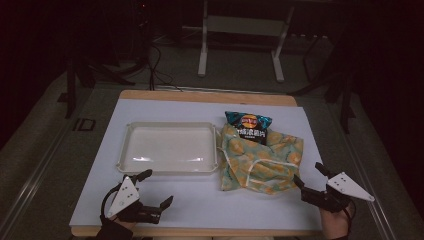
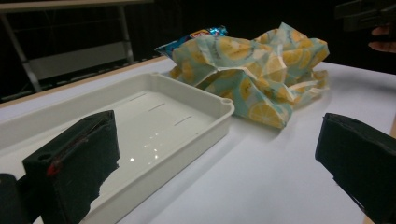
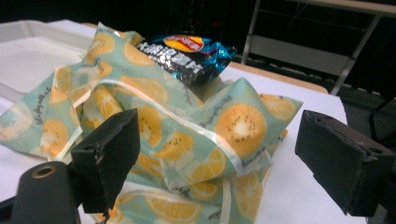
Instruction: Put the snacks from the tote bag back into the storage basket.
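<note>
We see the fruit-print cloth bag [image 1: 260,162] lying crumpled on the right half of the white surface [image 1: 200,200], just beside the right rim of the empty cream tray [image 1: 170,147], and a dark snack packet [image 1: 248,127] rests on the bag's far edge (its top sticks out toward the back of the surface). Our right hand-held gripper [image 1: 307,176] sits near the bag's front right corner with its jaws spread wide and nothing between the pads; in the right gripper view the cloth [image 3: 187,140] lies just ahead of the two black jaws, apart from them. Our left hand-held gripper [image 1: 156,189] hovers at the near left, just in front of the tray, jaws likewise wide and empty; in its own view the tray's wall [image 2: 205,126] runs ahead of the left jaw, with the bag [image 2: 252,70] beyond.
</note>
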Available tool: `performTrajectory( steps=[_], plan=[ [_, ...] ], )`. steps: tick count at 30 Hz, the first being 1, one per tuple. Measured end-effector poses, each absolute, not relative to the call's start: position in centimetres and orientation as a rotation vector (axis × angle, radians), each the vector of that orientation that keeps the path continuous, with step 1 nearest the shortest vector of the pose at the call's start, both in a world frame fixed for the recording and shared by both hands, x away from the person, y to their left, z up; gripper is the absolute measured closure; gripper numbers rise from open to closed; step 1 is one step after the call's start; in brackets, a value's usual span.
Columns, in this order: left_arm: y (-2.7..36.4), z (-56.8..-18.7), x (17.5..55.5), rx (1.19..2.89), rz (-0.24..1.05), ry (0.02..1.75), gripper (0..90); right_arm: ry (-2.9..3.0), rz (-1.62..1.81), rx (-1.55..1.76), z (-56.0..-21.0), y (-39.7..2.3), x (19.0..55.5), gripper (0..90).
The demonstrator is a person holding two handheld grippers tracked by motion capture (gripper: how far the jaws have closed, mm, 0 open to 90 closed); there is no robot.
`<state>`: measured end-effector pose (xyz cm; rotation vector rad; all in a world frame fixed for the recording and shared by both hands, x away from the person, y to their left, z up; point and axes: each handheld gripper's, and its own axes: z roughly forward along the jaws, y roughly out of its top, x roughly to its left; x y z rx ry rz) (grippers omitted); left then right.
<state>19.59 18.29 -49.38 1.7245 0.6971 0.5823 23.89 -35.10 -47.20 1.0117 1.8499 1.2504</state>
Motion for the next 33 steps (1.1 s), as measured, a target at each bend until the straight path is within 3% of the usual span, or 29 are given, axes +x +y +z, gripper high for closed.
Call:
performTrajectory(
  steps=[15, 33],
  plan=[
    [18.0, -49.4, 19.6, 1.739, 0.559, 0.689, 0.1, 2.0, 1.274, 1.056, -46.7, -34.4, 23.4, 10.7],
    [17.8, -49.5, 19.6, 1.749, 0.55, 0.687, 0.1, 1.987, 1.341, 0.896, -42.5, -31.6, 24.9, 10.7]
  ],
)
